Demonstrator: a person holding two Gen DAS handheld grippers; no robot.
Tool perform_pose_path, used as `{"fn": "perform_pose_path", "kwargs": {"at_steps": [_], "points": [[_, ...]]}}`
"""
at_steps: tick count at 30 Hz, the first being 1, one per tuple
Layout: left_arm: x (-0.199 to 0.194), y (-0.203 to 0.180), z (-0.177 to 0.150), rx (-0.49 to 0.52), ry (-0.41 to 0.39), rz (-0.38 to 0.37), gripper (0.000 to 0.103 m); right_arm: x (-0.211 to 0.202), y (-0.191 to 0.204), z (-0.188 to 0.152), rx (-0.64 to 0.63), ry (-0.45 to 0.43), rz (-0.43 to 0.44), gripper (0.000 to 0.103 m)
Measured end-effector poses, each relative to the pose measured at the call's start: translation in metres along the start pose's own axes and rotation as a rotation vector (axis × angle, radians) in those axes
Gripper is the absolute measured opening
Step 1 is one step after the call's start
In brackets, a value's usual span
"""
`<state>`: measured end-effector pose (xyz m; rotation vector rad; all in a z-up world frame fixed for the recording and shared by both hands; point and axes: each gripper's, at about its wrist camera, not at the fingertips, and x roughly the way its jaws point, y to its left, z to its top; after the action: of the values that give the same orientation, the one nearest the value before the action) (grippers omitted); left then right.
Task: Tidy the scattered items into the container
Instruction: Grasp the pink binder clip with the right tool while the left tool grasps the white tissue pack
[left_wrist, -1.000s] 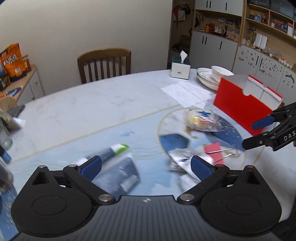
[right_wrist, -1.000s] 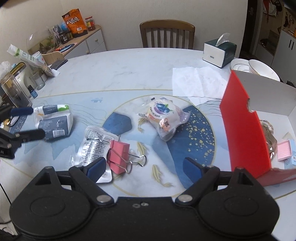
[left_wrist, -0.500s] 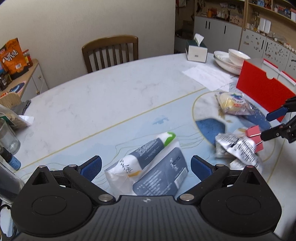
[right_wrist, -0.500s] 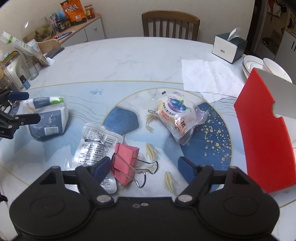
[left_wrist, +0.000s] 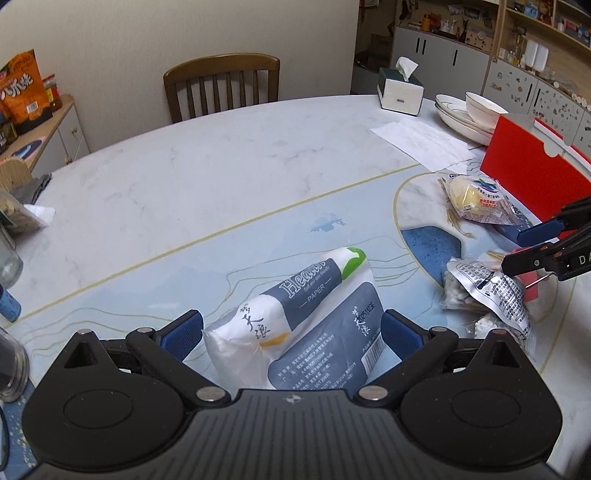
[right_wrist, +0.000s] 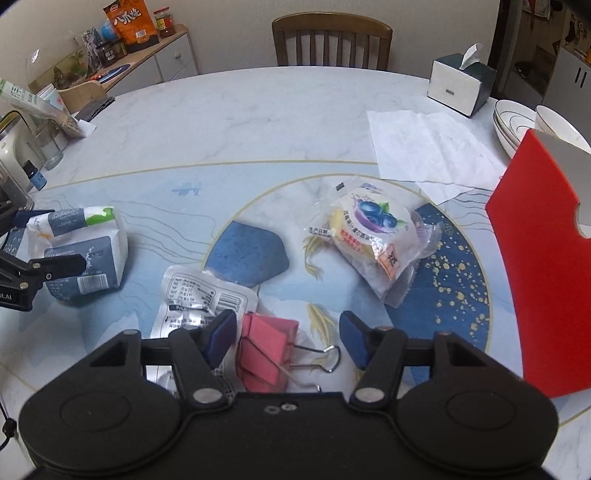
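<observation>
A white and dark-blue tissue pack (left_wrist: 295, 325) lies on the table between the fingers of my left gripper (left_wrist: 293, 332), whose jaws stand wide beside it, without a visible squeeze. My right gripper (right_wrist: 288, 334) is low over a pink binder clip (right_wrist: 266, 354); its jaws are closing, the clip lies between them and the right pad is still apart from it. A silver foil packet (right_wrist: 195, 295) lies just left of the clip. A blueberry snack packet (right_wrist: 373, 236) sits further back. The red container (right_wrist: 535, 258) stands at the right.
A sheet of paper (right_wrist: 428, 147), a tissue box (right_wrist: 458, 85) and stacked plates with a bowl (right_wrist: 517, 118) sit at the far right. Glass jars (left_wrist: 11, 354) and a small bottle (right_wrist: 35, 177) crowd the table's left edge. A wooden chair (right_wrist: 332, 40) stands behind the table.
The left gripper swung left and sank until the tissue pack lay between its fingers. The right gripper came down over the pink clip and its jaws narrowed.
</observation>
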<state>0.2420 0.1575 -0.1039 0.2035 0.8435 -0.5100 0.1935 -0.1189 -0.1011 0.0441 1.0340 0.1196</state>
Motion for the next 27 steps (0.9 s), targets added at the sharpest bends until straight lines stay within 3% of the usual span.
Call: {"fn": "perform_pose_path", "kwargs": {"at_steps": [17,27], "points": [[0.009,-0.005,-0.012,-0.071,0.023,-0.041,0.099,0.003,-0.010,-0.002,0.087,0.005,0.076,0.050],[0.005,-0.013,-0.017,-0.148,0.036,-0.013,0.068,0.001,-0.012,-0.006,0.119,-0.006,0.120,0.038]]}}
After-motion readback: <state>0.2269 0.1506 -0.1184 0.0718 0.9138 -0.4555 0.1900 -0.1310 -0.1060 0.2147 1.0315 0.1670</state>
